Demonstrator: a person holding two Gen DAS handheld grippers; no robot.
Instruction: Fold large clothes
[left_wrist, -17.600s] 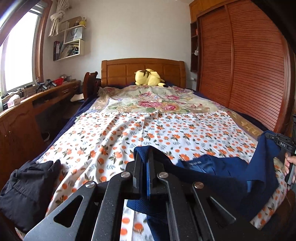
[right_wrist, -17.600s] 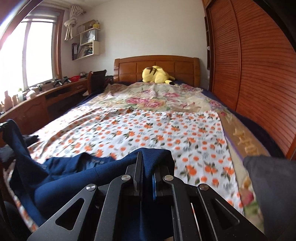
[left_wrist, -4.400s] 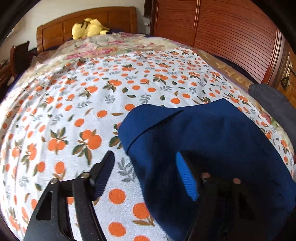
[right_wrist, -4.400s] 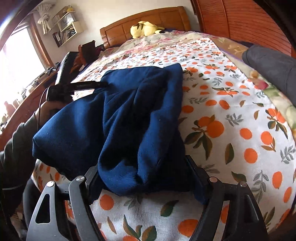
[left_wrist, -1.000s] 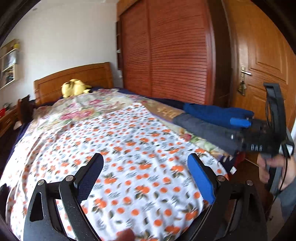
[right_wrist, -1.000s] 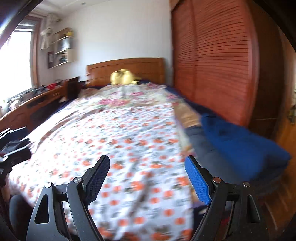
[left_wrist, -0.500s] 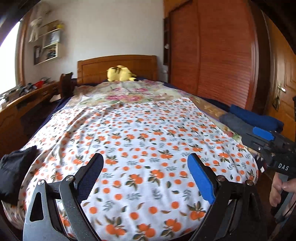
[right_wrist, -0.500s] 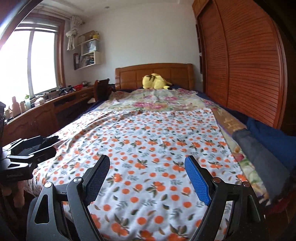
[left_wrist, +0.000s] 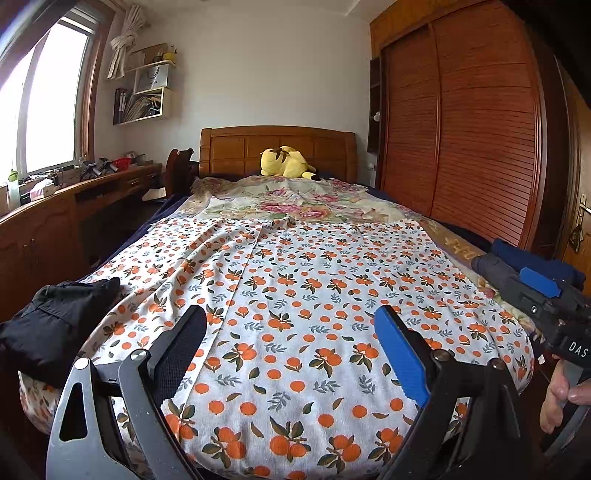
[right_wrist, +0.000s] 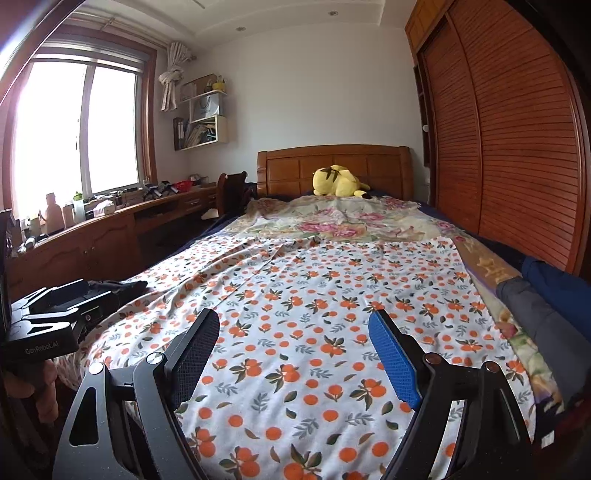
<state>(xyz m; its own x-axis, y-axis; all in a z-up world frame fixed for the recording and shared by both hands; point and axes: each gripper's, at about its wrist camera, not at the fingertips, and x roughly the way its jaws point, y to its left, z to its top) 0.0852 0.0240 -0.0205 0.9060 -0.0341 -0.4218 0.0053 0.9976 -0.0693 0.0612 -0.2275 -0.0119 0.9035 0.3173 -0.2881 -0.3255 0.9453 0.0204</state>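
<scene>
Both tongs (left_wrist: 291, 354) (right_wrist: 293, 354) agape, bedspread (left_wrist: 295, 280) between

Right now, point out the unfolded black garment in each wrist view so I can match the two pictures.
Left wrist view: the black garment lies heaped at the left edge, on the near left corner of the bed.
Right wrist view: only a strip of it shows at mid-left, behind the left gripper's body.
Shared landmark: the yellow plush toy against the headboard.

My path over the orange-print bedspread (left_wrist: 295, 295) runs unobstructed to the plush toy (left_wrist: 284, 162). Black garment (left_wrist: 55, 321) blocks the left edge; folded clothes (right_wrist: 546, 306) block the right edge.
</scene>
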